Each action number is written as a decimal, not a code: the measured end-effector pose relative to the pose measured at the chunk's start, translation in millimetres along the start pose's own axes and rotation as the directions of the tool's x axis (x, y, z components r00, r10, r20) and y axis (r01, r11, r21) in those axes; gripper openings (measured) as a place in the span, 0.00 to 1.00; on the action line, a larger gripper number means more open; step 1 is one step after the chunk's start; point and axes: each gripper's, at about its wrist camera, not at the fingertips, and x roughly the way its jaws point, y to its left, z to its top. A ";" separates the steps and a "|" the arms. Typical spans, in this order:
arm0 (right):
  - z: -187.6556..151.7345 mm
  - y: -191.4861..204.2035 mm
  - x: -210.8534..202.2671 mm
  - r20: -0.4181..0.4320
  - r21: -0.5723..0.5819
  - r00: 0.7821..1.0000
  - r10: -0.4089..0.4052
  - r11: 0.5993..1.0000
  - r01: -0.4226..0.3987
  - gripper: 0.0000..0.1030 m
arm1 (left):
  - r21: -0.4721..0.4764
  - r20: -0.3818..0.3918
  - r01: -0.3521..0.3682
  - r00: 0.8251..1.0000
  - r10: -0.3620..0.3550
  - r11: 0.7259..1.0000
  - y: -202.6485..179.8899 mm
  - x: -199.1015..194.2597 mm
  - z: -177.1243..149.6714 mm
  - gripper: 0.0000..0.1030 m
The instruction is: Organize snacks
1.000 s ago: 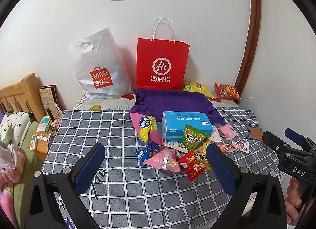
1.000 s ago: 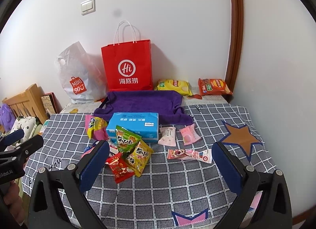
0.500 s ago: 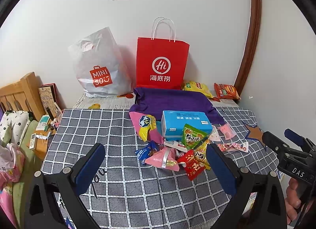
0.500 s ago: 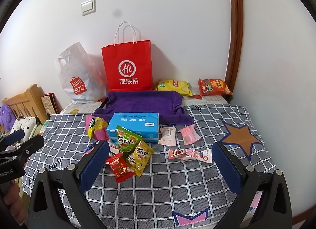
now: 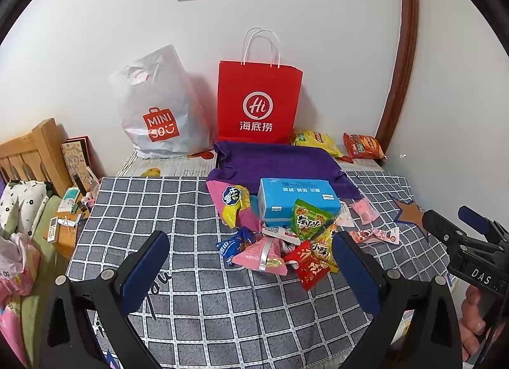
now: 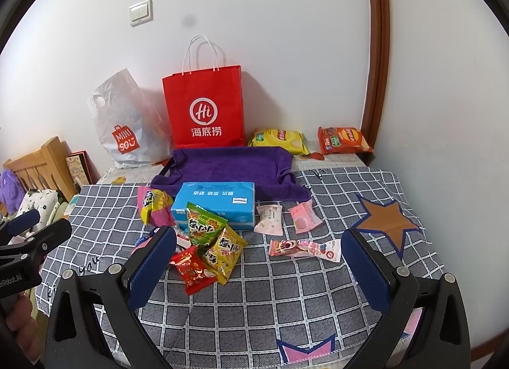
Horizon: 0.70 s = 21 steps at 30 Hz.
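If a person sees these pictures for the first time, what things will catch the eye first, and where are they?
First comes the bright red paper bag, upright against the white wall at the back, with a white plastic bag to its left. Next is the heap of colourful snack packets around a blue box in the middle of the checked cloth. Both hand-held grippers, left and right, hang open in the foreground.

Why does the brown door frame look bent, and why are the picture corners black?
Fisheye lenses: in the left wrist view the door frame bows and the corners go black; the right wrist view bends it likewise. Light is soft, the red bag casting a faint wall shadow.
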 end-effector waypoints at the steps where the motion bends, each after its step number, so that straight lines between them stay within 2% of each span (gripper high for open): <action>1: -0.1 -0.1 -0.5 0.001 0.001 1.000 -0.001 1.000 0.001 1.00 | 0.000 0.000 0.001 1.000 -0.001 1.000 -0.2 0.1 0.4 0.99; 21: -2.0 -2.6 0.9 0.004 0.006 1.000 -0.012 1.000 0.012 1.00 | 0.003 -0.011 0.014 1.000 -0.014 1.000 -3.7 7.6 1.4 0.99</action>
